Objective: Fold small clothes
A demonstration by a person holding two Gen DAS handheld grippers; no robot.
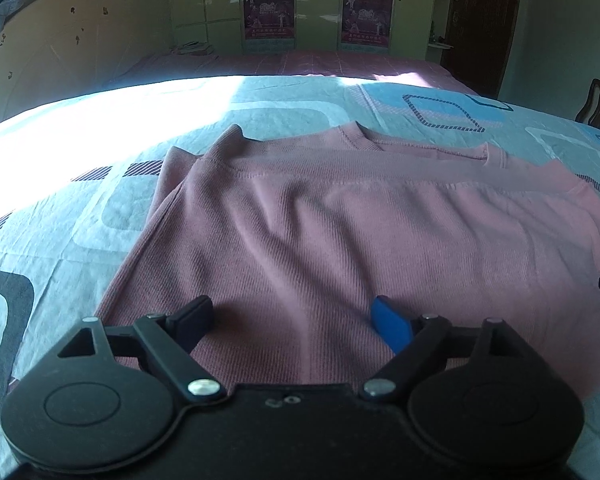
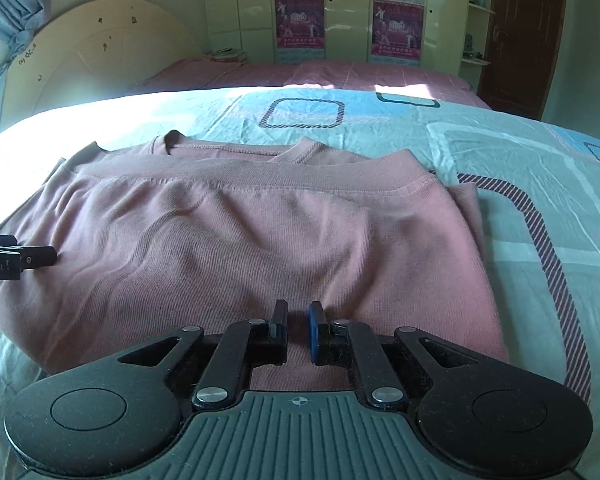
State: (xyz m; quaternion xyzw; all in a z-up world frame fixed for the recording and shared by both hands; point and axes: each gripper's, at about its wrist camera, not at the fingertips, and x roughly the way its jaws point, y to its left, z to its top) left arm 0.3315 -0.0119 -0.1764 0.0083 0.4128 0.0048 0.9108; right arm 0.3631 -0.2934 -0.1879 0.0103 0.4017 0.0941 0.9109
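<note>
Pink ribbed-knit sweater [image 2: 236,248], folded bottom-up, lies flat on patterned blue bed quilt [image 2: 520,152]. Left claw [image 1: 296,320] spread wide over near edge; right claw [image 2: 298,332] nearly closed, empty, apparently after releasing fold.

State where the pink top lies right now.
The pink top lies folded on the patterned bedspread, directly ahead of both grippers in both wrist views.

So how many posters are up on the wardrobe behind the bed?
2: one poster on the left wardrobe panel, another poster on a panel further right. More may hang outside the frame.
</note>
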